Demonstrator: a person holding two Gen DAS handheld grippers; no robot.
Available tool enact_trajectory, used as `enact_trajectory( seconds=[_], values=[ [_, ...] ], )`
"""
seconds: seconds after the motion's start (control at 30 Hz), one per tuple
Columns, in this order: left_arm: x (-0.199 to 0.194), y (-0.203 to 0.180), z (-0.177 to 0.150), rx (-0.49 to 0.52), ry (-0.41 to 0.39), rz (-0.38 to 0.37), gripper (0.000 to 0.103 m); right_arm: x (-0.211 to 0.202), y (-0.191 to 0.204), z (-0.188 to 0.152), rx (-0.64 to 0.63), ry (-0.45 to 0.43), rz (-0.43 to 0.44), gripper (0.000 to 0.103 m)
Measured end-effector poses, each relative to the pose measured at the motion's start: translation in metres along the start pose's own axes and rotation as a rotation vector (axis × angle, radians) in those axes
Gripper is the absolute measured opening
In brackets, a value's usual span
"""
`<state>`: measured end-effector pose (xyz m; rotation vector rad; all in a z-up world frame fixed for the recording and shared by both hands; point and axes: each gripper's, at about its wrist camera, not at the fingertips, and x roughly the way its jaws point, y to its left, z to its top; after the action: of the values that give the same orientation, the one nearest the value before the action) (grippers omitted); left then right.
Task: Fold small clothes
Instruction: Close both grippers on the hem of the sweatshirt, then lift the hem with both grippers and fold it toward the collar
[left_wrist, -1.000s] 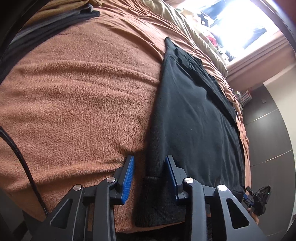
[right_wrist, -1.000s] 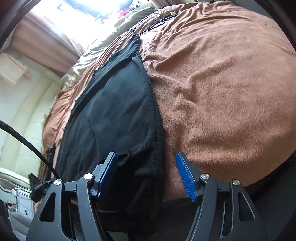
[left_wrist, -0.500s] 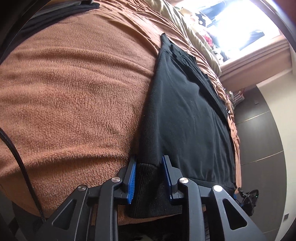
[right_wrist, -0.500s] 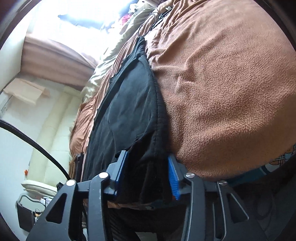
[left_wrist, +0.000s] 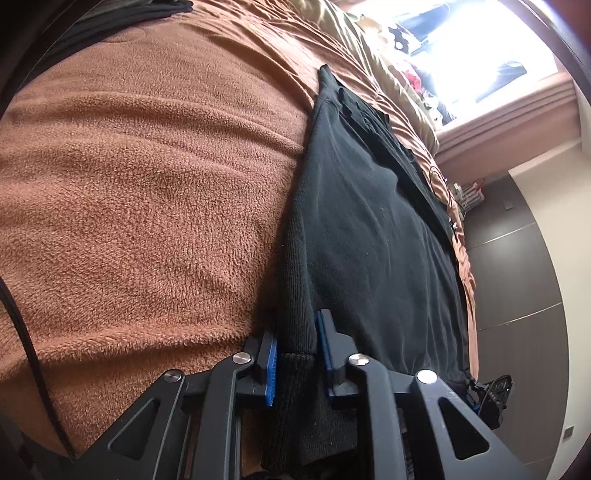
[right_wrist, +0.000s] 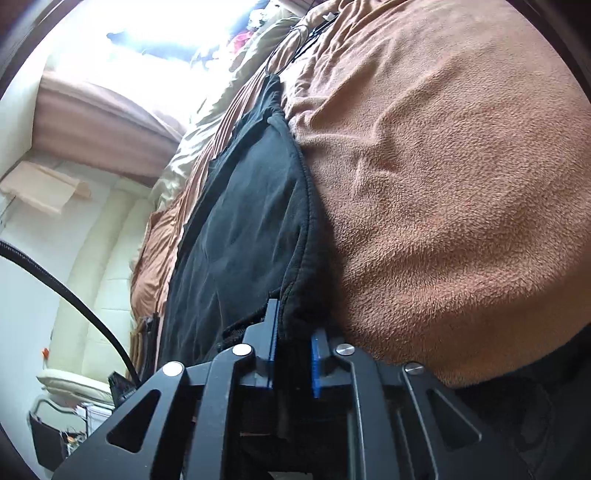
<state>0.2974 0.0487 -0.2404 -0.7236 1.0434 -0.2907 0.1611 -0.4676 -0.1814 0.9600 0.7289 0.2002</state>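
1. Near edge of the bed: the brown fleece blanket (left_wrist: 147, 206) rolls off downward just in front of both grippers. Wide bare blanket lies left of the garment in the left wrist view and right of it in the right wrist view.
2. Black garment (left_wrist: 369, 229) lies flat on the blanket as a long strip running from the near edge toward the far end of the bed. Its ribbed hem (left_wrist: 295, 398) hangs slightly over the near edge. Fabric mostly smooth, with shallow creases; a narrower layer is folded along its far side.
3. Left gripper (left_wrist: 297, 363): jaws closing, blue pads pinching the near left corner at the ribbed hem.
4. Right gripper (right_wrist: 293, 360): jaws pressed nearly together, gripping the near right corner of the garment (right_wrist: 258, 221), seam edge bunched between the pads.
5. Far end: olive bedding (left_wrist: 373, 59), then a bright window (left_wrist: 480, 55).
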Motion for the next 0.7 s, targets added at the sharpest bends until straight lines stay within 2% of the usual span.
enact_trajectory(
  seconds=[0.2, 0.3, 0.57, 0.7],
  values=[
    [-0.014, -0.005, -0.004, 0.004, -0.032, 0.006, 0.011, -0.020, 0.011, -0.004, -0.027, -0.016, 0.043, 0.007],
    [-0.025, -0.004, -0.003, -0.022, -0.050, -0.015, 0.010, -0.033, 0.017, -0.005, -0.035, -0.035, 0.060, 0.007],
    [-0.059, -0.015, -0.002, -0.006, -0.122, -0.076, 0.009, -0.061, 0.048, -0.014, -0.099, -0.065, 0.099, 0.006],
    [-0.082, -0.021, -0.005, 0.005, -0.151, -0.105, 0.009, -0.078, 0.048, -0.019, -0.116, -0.085, 0.126, 0.006]
  ],
)
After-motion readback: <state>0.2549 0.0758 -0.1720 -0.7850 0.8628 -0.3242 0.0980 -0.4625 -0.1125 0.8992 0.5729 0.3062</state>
